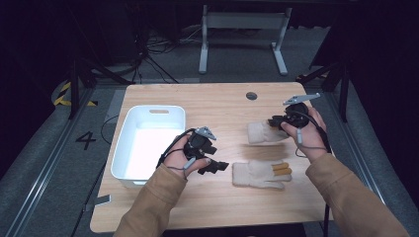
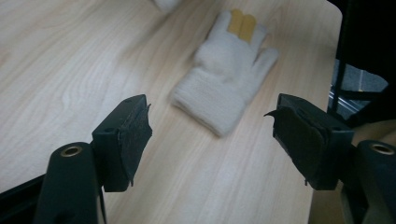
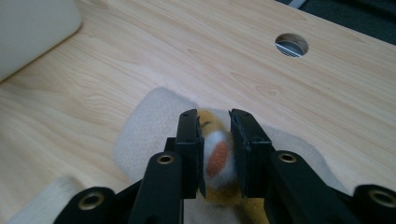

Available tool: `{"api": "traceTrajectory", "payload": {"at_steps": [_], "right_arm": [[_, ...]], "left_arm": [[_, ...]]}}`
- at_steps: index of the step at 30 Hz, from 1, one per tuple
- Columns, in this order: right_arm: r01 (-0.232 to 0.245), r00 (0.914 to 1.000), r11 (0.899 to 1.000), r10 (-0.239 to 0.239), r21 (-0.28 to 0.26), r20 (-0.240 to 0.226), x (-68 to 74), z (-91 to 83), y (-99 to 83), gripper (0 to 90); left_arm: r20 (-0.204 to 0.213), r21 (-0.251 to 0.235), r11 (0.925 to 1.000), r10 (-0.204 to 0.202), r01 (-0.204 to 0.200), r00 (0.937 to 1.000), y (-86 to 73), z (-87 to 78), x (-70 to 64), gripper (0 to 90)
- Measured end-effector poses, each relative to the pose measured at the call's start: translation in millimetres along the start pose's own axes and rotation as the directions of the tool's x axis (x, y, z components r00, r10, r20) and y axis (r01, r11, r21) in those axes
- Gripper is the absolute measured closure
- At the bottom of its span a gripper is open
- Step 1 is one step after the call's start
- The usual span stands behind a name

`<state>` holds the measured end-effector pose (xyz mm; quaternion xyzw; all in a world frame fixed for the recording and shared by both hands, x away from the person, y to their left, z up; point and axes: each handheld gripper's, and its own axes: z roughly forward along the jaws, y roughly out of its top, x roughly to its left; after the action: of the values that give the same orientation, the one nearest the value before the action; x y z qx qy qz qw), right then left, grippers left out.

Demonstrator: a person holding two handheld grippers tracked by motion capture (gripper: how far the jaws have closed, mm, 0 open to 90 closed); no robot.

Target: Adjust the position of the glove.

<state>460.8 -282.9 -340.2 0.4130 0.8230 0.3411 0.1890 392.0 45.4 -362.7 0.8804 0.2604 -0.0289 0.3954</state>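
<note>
Two cream knitted gloves lie on the wooden table. The near glove [image 1: 259, 174] lies flat with yellow fingers pointing right; in the left gripper view this glove [image 2: 224, 77] sits ahead of the jaws. My left gripper [image 1: 217, 166] [image 2: 212, 135] is open, just left of its cuff, holding nothing. The far glove [image 1: 263, 132] [image 3: 149, 126] lies under my right gripper [image 1: 274, 121] [image 3: 216, 144], which is shut on that glove's yellow and white finger part.
A white plastic bin [image 1: 148, 143] stands at the table's left side, its corner [image 3: 32, 32] visible in the right gripper view. A round cable hole [image 1: 251, 96] [image 3: 291, 45] sits near the table's far edge. Bare wood lies between bin and gloves.
</note>
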Motion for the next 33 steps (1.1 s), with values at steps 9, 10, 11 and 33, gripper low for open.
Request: {"api": "traceTrajectory", "payload": {"at_steps": [9,10,11,33], "right_arm": [[-0.028,0.9995,0.999,0.028,-0.042,-0.016,38.0,-27.0,-24.0,74.0],[-0.036,0.9992,0.998,0.036,-0.045,-0.017,41.9,-28.0,-28.0,74.0],[-0.049,0.9986,0.998,0.048,-0.045,-0.023,46.8,-28.5,-32.8,74.0],[-0.097,0.9951,0.994,0.096,-0.046,-0.025,94.9,-30.9,-76.0,73.7]], "left_arm": [[-0.036,-0.012,0.9999,0.002,-0.003,0.9993,10.2,-0.5,8.1,28.1],[-0.036,-0.012,0.9999,0.002,-0.003,0.9993,10.2,-0.5,8.1,28.0],[-0.033,-0.006,1.0000,0.006,-0.007,0.9995,12.7,2.7,8.7,28.1],[0.009,0.008,0.9987,0.050,-0.050,0.9987,29.0,17.5,4.6,28.0]]}}
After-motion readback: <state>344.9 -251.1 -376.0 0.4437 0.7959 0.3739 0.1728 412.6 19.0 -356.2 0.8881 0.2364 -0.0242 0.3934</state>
